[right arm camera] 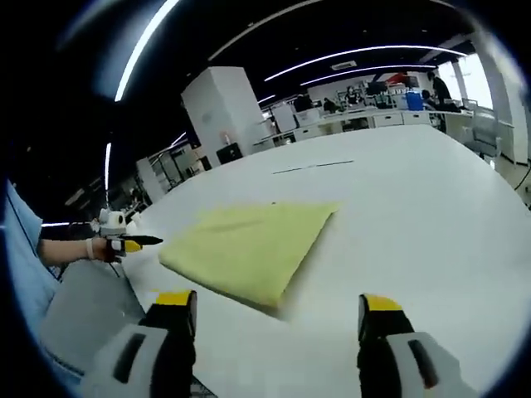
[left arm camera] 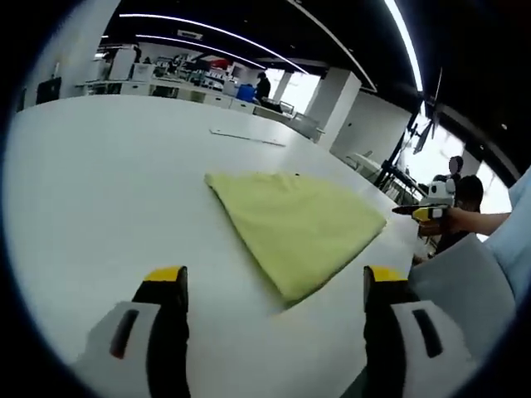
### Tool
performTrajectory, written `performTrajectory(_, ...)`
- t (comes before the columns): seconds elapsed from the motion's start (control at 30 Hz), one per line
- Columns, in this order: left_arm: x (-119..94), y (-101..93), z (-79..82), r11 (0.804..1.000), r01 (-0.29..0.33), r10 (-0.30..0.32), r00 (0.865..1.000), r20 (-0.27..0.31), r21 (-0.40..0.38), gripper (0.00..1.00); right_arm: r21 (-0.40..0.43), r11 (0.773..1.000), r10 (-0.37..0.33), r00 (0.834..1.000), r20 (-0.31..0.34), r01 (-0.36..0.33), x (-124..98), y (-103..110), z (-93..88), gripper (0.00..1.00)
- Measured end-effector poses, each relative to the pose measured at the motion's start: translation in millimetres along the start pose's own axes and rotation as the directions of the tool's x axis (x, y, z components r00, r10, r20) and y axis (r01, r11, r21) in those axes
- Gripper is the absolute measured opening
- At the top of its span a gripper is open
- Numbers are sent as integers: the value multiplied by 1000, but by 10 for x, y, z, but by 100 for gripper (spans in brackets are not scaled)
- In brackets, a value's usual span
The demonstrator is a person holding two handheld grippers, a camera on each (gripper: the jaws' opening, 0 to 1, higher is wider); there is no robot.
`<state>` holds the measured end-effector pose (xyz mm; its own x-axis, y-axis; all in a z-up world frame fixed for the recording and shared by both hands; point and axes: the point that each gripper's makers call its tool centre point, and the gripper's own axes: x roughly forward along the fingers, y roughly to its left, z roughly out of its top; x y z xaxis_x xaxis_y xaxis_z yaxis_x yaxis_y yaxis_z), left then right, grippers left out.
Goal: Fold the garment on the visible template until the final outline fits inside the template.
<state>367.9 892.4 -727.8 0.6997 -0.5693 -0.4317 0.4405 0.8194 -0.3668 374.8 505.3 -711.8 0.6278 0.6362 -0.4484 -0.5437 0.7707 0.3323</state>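
Lying flat on the white table (left arm camera: pixel 99 174) is one yellow garment (left arm camera: pixel 290 224), folded into a compact four-sided shape. Two grippers are counted. In the left gripper view, the left gripper (left arm camera: pixel 275 286) is held with its jaws wide apart and nothing between them; the garment's near corner is seen just ahead of the gap. In the right gripper view, the right gripper (right arm camera: pixel 278 307) is likewise spread and empty, with the garment (right arm camera: pixel 253 245) ahead and slightly left of it, apart from both jaws. One thin dark line (right arm camera: pixel 314 166) is marked on the table beyond the garment.
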Motion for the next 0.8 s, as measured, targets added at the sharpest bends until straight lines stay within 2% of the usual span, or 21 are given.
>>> performTrajectory(0.07, -16, 59, 52, 1000, -23, 23, 999, 31, -19, 99, 3, 1000, 11, 1000, -13, -11, 16, 37, -43, 100)
performTrajectory(0.13, -32, 89, 59, 998, -34, 35, 999, 33, -50, 99, -5, 1000, 15, 1000, -8, -15, 21, 79, -68, 100)
performTrajectory(0.17, -40, 78, 93, 998, -23, 26, 998, 56, -54, 99, -9, 1000, 20, 1000, -15, -20, 63, 79, -77, 100)
performTrajectory(0.53, -31, 101, 73, 998, -32, 35, 998, 43, -57, 99, -21, 999, 42, 999, -25, -43, 168, 103, -32, 100)
performTrajectory(0.8, -23, 109, 54, 998, -34, 36, 999, 30, -58, 99, -7, 999, 41, 999, -33, -42, 171, 85, -79, 99)
